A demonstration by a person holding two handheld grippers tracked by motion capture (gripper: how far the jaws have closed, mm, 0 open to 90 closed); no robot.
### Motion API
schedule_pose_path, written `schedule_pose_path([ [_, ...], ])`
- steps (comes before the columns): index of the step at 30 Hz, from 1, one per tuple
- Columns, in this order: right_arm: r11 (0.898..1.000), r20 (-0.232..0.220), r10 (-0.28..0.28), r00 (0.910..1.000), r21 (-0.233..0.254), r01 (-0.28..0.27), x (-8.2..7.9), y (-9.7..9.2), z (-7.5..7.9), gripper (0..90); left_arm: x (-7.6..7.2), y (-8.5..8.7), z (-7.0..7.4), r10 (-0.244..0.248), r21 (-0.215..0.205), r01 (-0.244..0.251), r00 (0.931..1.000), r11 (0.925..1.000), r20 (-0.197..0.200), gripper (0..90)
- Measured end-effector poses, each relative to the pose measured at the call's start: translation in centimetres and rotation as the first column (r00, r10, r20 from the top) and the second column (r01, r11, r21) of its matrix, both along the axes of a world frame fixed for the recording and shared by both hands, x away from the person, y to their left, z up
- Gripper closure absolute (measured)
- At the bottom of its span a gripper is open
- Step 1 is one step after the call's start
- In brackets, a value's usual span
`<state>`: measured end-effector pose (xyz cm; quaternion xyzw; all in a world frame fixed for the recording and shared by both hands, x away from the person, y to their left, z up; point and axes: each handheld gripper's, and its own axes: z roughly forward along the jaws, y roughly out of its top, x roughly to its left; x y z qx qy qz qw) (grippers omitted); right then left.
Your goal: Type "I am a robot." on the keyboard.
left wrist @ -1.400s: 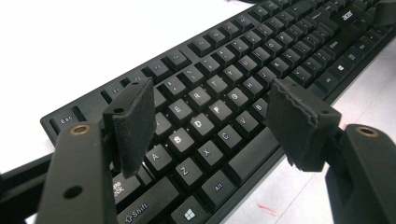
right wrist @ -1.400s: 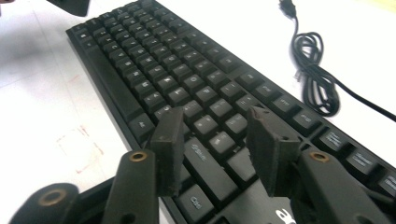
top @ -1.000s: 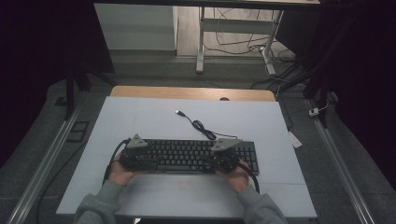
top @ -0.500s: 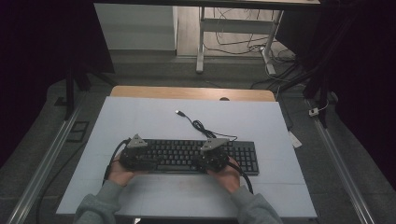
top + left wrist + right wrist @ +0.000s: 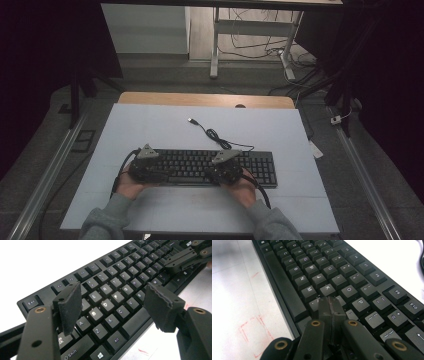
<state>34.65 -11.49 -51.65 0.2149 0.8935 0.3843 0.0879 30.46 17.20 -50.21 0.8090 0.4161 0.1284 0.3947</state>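
Keyboard (image 5: pixel 112 297) (black) between spread jaws
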Motion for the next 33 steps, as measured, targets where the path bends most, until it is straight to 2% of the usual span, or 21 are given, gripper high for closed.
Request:
schedule_pose_path([
  [2, 1.000, 0.016, 0.000, 0.9999, 0.004, 0.000, -0.1, 0.0, 0.1, 89.7, 0.0, 0.0, 0.0, 0.000, -0.001, 0.000, 1.0000, 1.0000, 0.001, 30.3],
  [5, 0.999, 0.026, -0.005, 0.9997, 0.043, 0.004, -0.1, -0.5, 0.6, 89.7, 0.0, 0.1, 0.0, 0.006, -0.004, -0.006, 1.0000, 1.0000, 0.002, 30.4],
  [9, 0.997, 0.048, -0.027, 0.9985, 0.073, 0.023, 0.0, -1.4, 1.3, 89.1, 0.0, 0.2, 0.0, 0.005, -0.001, -0.005, 1.0000, 1.0000, 0.004, 30.4],
  [17, 0.991, 0.067, -0.090, 0.9937, 0.101, 0.083, 0.1, -3.6, 1.9, 69.0, 0.0, 0.1, 0.0, 0.007, 0.000, -0.007, 1.0000, 1.0000, 0.003, 30.4],
  [22, 0.988, 0.065, -0.119, 0.9907, 0.111, 0.112, 0.1, -5.0, 2.0, 60.2, 0.0, 0.1, 0.0, 0.005, 0.002, -0.005, 1.0000, 1.0000, 0.003, 30.3],
  [27, 0.986, 0.061, -0.122, 0.9907, 0.122, 0.114, 0.1, -6.0, 2.0, 55.1, 0.0, 0.2, 0.0, 0.005, 0.002, -0.005, 1.0000, 1.0000, 0.005, 30.3],
  [33, 0.986, 0.059, -0.126, 0.9902, 0.118, 0.119, 0.1, -6.1, 2.0, 53.6, -0.1, 0.2, 0.1, 0.003, 0.003, -0.003, 1.0000, 1.0000, 0.007, 30.3],
])
